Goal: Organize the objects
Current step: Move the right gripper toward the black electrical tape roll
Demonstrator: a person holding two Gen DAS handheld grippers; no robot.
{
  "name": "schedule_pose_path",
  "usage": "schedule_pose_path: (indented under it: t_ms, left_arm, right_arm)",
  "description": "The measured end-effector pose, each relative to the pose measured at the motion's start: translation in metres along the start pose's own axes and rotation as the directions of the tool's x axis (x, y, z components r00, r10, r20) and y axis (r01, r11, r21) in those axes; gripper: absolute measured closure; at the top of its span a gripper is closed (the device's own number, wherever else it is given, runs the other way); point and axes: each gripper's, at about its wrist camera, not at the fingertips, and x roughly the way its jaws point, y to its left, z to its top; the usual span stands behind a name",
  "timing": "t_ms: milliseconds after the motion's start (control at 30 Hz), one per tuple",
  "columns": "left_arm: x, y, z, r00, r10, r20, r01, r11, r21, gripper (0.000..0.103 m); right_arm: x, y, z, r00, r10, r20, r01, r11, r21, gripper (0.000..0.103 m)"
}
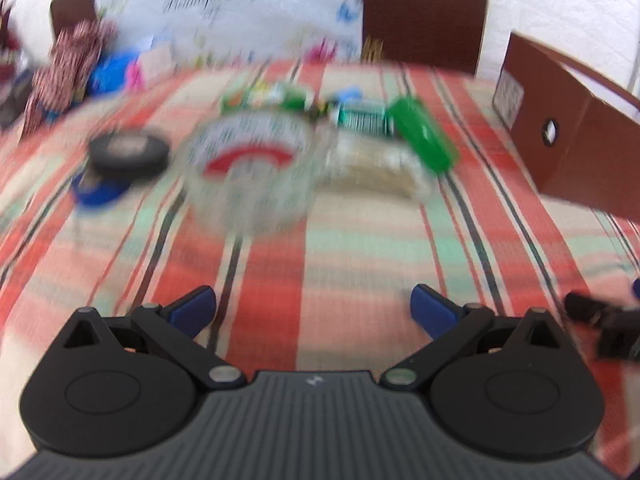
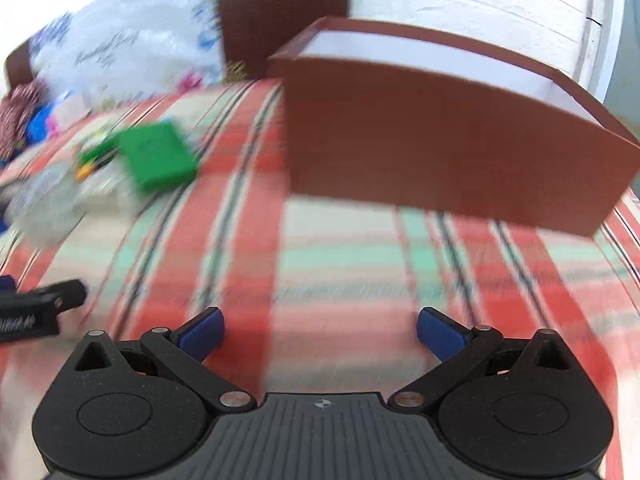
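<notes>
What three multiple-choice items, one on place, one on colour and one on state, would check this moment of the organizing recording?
1. In the left wrist view, where does the green case lie relative to the clear tape roll?
A. To its right
B. To its left
C. Inside it

2. What colour is the outside of the open box on the striped tablecloth?
A. Blue
B. Brown
C. Yellow

3. How do the left tool and the right tool stand?
A. Both shut on objects
B. One open, one shut
C. Both open and empty

Answers:
1 A, the green case sits right of the roll, farther back.
2 B, its walls are brown outside and white inside.
3 C, each view shows the blue pads wide apart with only cloth between them.
</notes>
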Motion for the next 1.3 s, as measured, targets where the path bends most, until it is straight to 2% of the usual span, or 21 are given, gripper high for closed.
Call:
schedule_pose_path:
  t_ms: [67, 167, 233, 333, 500, 733, 833, 933, 1133, 1300]
  left_arm:
    - [-0.018, 0.003, -0.011, 0.997, -0.009, -0.074, 0.008, 1.000, -0.014, 0.000]
    - [-0.033, 0.009, -0.035, 0.997, 0.001, -0.082, -0.002, 1.000, -0.005, 0.000]
    - [-0.036, 0.015, -0.042, 0.997, 0.005, -0.071, -0.006, 1.000, -0.020, 0.000]
    - [-0.036, 0.022, -0.039, 0.995, -0.025, -0.092, 0.021, 0.999, -0.046, 0.000]
    - [-0.036, 0.018, -0.038, 0.994, -0.014, -0.112, 0.010, 0.999, -0.033, 0.000]
    - [-0.037, 0.019, -0.037, 0.992, -0.016, -0.127, 0.011, 0.999, -0.038, 0.000]
    - [-0.038, 0.019, -0.036, 0.990, -0.008, -0.142, 0.002, 0.999, -0.042, 0.000]
    - [-0.040, 0.021, -0.034, 0.988, 0.004, -0.155, -0.012, 0.999, -0.049, 0.000]
    - [-0.064, 0.031, -0.020, 0.997, 0.052, -0.054, -0.055, 0.997, -0.049, 0.000]
    - [-0.069, 0.045, -0.013, 0.994, 0.099, -0.037, -0.102, 0.992, -0.070, 0.000]
  right_arm:
    - [-0.022, 0.013, -0.019, 0.999, 0.053, 0.003, -0.053, 0.999, 0.000, 0.000]
    - [-0.040, 0.030, -0.039, 0.992, 0.126, 0.026, -0.125, 0.992, -0.030, 0.001]
    - [-0.038, 0.034, -0.037, 0.993, 0.119, 0.023, -0.118, 0.992, -0.053, 0.000]
    - [-0.035, 0.028, -0.033, 0.992, 0.124, 0.022, -0.124, 0.992, -0.005, 0.000]
    - [-0.039, 0.026, -0.036, 0.990, 0.139, 0.037, -0.139, 0.990, 0.011, 0.001]
    - [-0.043, 0.014, -0.048, 0.974, 0.176, 0.146, -0.190, 0.978, 0.087, 0.000]
    - [-0.045, 0.009, -0.043, 0.971, 0.197, 0.131, -0.210, 0.974, 0.091, 0.001]
    - [-0.049, 0.004, -0.041, 0.974, 0.171, 0.147, -0.190, 0.974, 0.124, 0.001]
    - [-0.071, 0.010, -0.037, 0.952, 0.135, 0.276, -0.155, 0.986, 0.054, 0.001]
    - [-0.079, 0.025, -0.038, 0.936, 0.176, 0.303, -0.173, 0.984, -0.038, 0.001]
